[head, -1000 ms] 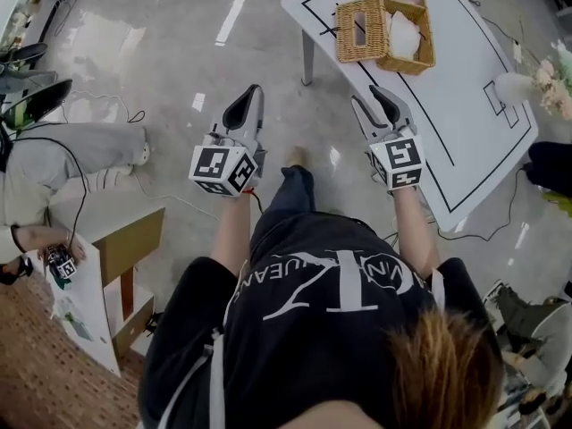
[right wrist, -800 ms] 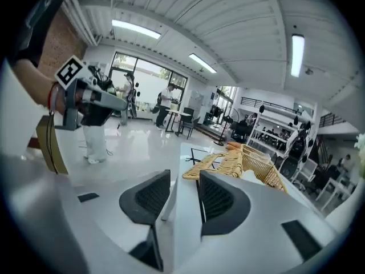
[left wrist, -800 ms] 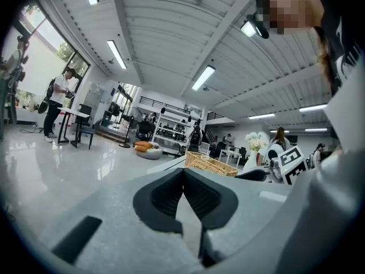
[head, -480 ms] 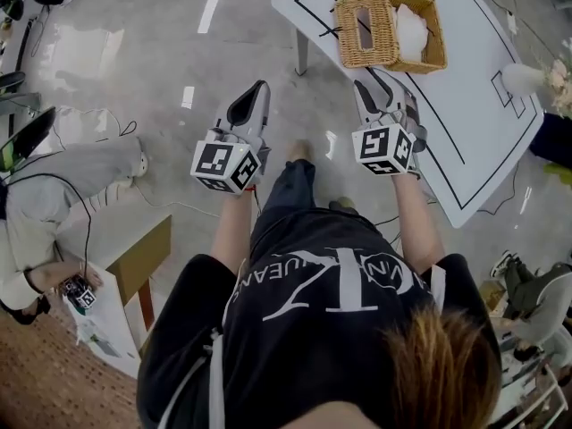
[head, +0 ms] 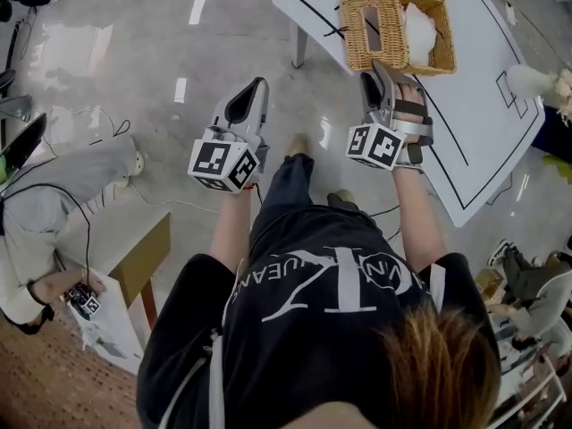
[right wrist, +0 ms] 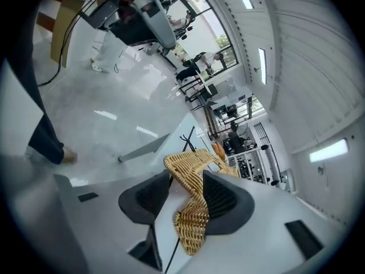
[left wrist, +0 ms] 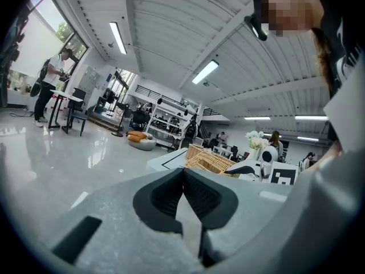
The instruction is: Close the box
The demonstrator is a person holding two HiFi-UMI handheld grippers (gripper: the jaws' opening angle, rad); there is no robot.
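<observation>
Wicker, pale gold, makes up the box [head: 398, 16] at the top of the head view. It stands on a white worktop [head: 474, 123] marked with black lines. Its lid is open, swung out to the left side, and something white lies inside. The right gripper [head: 387, 74] reaches up to the near edge of the box, with its marker cube [head: 374, 146] below it; whether it touches the wicker cannot be told from here. The left gripper [head: 257, 86] hangs over the shiny grey floor [head: 134, 52], well apart from the worktop, and carries nothing. The person wearing the camera has a black printed shirt [head: 322, 302]. Another person in light clothes [head: 54, 186] sits at the left edge.

From the left gripper view, both dark jaws meet at their tips, closed with nothing between them. Beyond them the box sits on the worktop's corner, with the right gripper just beside it. A large bright hall with ceiling lights stretches behind.

From the right gripper view, the jaws stand wide apart and have just been opening. Woven wicker from the box fills the gap between them, and the pads do not press on it. This view is tilted, with the floor and a worktop leg at the left.
</observation>
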